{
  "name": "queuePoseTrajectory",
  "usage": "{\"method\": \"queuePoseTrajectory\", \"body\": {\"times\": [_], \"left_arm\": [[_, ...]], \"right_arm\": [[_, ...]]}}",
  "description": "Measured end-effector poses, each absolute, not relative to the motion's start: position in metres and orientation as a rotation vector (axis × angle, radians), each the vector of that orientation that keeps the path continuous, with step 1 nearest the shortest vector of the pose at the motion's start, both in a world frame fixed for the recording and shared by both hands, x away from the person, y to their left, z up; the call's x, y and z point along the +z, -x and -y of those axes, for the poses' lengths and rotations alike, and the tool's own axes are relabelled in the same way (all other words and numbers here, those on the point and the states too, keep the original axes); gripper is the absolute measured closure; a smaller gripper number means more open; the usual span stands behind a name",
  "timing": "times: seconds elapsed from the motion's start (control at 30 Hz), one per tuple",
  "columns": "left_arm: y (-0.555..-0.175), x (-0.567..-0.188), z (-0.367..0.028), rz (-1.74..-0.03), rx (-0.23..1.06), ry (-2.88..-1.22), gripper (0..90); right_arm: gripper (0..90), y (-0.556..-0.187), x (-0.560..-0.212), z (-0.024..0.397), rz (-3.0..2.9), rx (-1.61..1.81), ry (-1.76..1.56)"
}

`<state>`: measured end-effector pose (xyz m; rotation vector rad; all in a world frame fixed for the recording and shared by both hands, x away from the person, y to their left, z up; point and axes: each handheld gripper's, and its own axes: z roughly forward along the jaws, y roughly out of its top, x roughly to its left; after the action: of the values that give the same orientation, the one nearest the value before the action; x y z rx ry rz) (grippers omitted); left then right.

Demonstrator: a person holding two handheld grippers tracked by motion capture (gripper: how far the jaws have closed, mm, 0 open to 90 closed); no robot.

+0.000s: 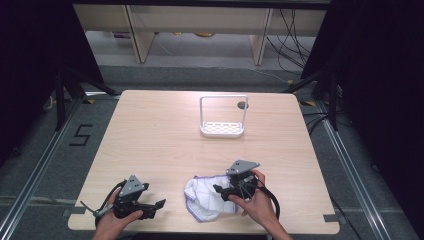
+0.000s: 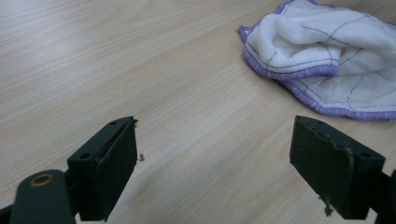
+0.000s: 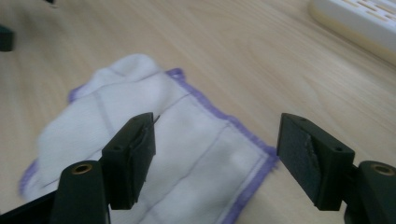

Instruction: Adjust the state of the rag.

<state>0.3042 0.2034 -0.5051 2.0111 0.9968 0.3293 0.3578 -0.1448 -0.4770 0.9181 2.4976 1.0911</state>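
Note:
A crumpled white cloth with purple edging lies near the table's front edge. My right gripper is at the cloth's right side and points left over it. In the right gripper view the right gripper is open, with the cloth and its purple hem lying below and between the jaws, and the pads do not press on it. My left gripper rests at the front left, apart from the cloth. Seen in its own view, the left gripper stands open over bare wood, the cloth ahead to the right.
A white slotted rack with a tall loop handle stands at the middle back of the wooden table; its edge appears at the top right of the right gripper view. Dark stands flank the table.

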Motion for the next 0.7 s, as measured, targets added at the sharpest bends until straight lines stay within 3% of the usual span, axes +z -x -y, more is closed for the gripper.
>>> {"method": "queuePoseTrajectory", "body": {"times": [0.5, 0.7], "left_arm": [[-0.304, -0.505, -0.201, -0.998, 0.325, -2.002, 14.8], [-0.305, -0.504, -0.202, -0.976, 0.327, -2.031, 14.8]], "right_arm": [[48.4, -0.386, -0.499, 0.140, -2.517, 0.938, -0.987], [72.9, -0.390, -0.504, 0.142, -2.564, 0.916, -0.946]]}}
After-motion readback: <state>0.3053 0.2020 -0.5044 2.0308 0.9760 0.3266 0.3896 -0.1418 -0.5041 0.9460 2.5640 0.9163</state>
